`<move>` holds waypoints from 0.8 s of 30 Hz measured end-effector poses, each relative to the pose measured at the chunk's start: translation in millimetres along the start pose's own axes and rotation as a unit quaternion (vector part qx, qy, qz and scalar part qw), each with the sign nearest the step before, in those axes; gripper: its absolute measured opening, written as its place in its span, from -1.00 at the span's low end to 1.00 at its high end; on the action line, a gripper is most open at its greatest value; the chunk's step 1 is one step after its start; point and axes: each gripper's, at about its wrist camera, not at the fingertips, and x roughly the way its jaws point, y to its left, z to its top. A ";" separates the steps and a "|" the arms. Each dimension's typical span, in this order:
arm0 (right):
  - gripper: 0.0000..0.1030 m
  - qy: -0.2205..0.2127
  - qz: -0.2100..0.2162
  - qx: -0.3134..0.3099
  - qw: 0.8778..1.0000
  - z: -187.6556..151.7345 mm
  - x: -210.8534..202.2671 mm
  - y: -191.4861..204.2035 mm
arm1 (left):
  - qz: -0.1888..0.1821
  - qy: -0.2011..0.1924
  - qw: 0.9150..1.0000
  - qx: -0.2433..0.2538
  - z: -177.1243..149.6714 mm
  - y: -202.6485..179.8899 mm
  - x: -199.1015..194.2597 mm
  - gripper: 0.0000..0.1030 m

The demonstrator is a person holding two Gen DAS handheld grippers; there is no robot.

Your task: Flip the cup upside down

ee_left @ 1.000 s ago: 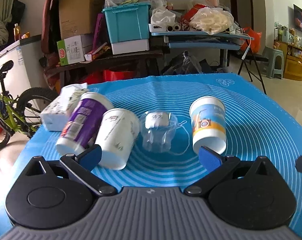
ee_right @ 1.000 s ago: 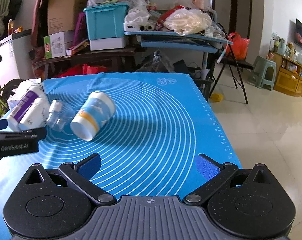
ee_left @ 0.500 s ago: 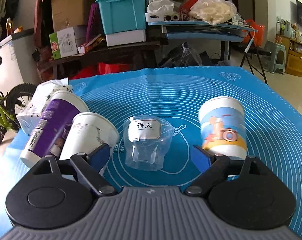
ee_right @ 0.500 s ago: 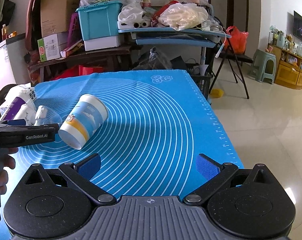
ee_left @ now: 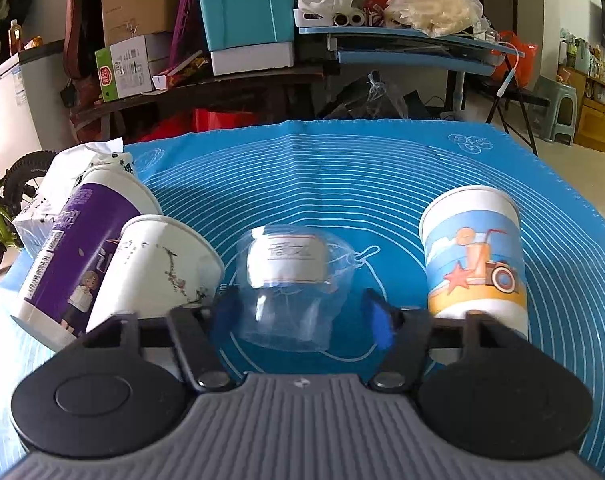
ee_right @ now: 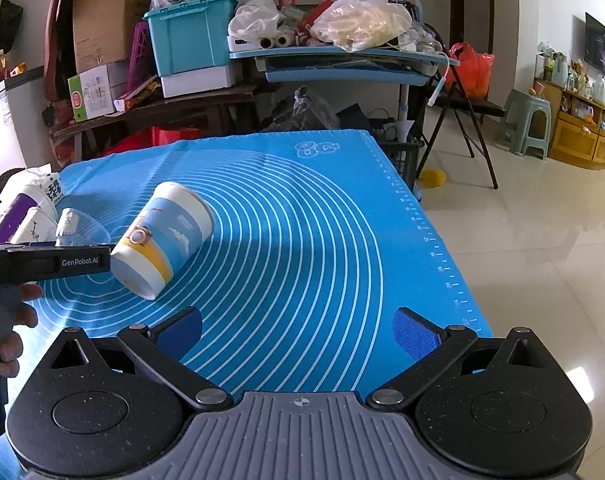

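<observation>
A clear plastic cup [ee_left: 290, 284] with a white label lies on its side on the blue mat [ee_left: 342, 168], bottom toward the far side. My left gripper [ee_left: 302, 316] has its blue pads on either side of the cup's rim end, narrowed around it; the view is blurred and contact is unclear. The cup also shows in the right wrist view [ee_right: 80, 232], behind the left gripper's black body [ee_right: 50, 264]. My right gripper [ee_right: 298, 332] is open and empty over the mat's near right part.
A white floral paper cup [ee_left: 154, 272] and a purple cup [ee_left: 74, 248] lie left of the clear cup. A blue-and-orange paper cup [ee_left: 474, 256] lies to its right, also in the right wrist view [ee_right: 162, 240]. A tissue pack [ee_left: 62, 176] sits far left. Clutter stands behind the table.
My left gripper has moved forward to the clear cup and its fingers have narrowed around it. The right gripper has hardly moved.
</observation>
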 end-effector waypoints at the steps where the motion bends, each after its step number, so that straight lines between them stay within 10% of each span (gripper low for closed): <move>1: 1.00 0.000 0.000 0.000 1.000 -0.1 -0.2 -0.2 | -0.001 -0.001 1.000 0.000 0.5 0.6 0.0 0.13; 24: 1.00 -0.018 0.019 -0.008 1.000 -0.8 -31.0 10.5 | -0.027 0.009 0.999 -0.015 -17.6 21.1 -73.5 0.11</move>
